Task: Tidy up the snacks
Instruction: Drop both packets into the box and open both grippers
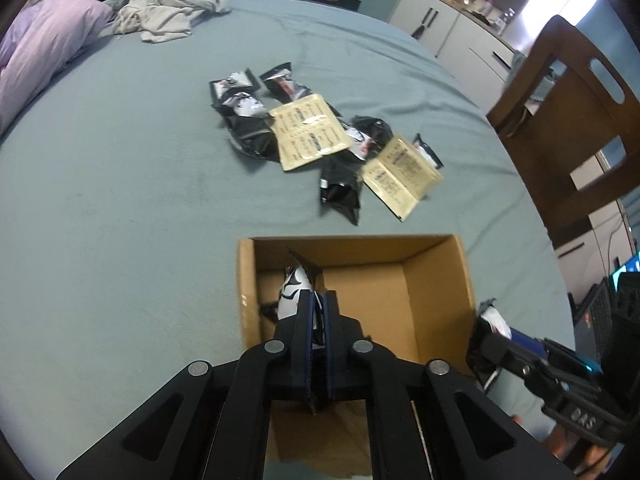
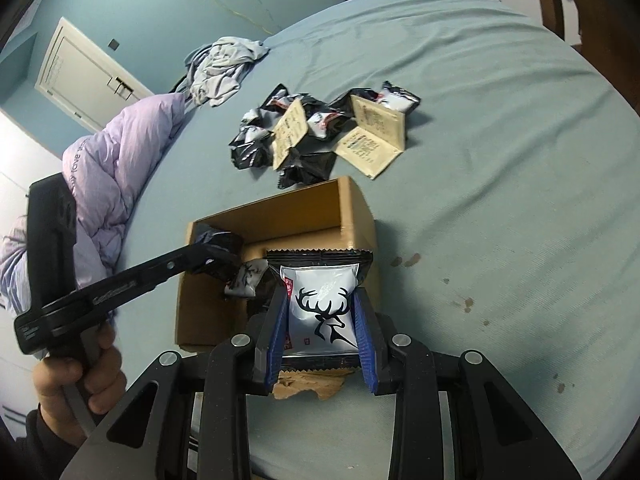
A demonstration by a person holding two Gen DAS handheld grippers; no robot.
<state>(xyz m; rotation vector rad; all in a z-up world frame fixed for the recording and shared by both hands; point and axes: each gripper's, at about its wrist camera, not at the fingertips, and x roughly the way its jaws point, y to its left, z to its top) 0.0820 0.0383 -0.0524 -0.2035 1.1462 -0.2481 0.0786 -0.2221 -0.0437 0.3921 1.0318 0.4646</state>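
The open brown cardboard box [image 2: 356, 216] sits on the blue-grey bed [image 2: 500, 160] with bare sheet around, the left tool [image 1: 319, 316] pinching a black-and-white snack packet [image 1: 294, 292] upright inside its left wall, the right tool [image 2: 322, 336] clamping a flat deer-printed white snack packet [image 2: 320, 300] lengthwise over the near rim.

A home bedroom: bed [image 1: 120, 160] with lilac duvet [image 2: 120, 152], crumpled clothes [image 1: 172, 8], white cabinets [image 1: 452, 28]

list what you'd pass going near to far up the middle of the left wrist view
left tool with a black-and-white snack packet between its fingers → cardboard box → pile of loose snack packets on the bed → crumpled grey clothes at the far edge
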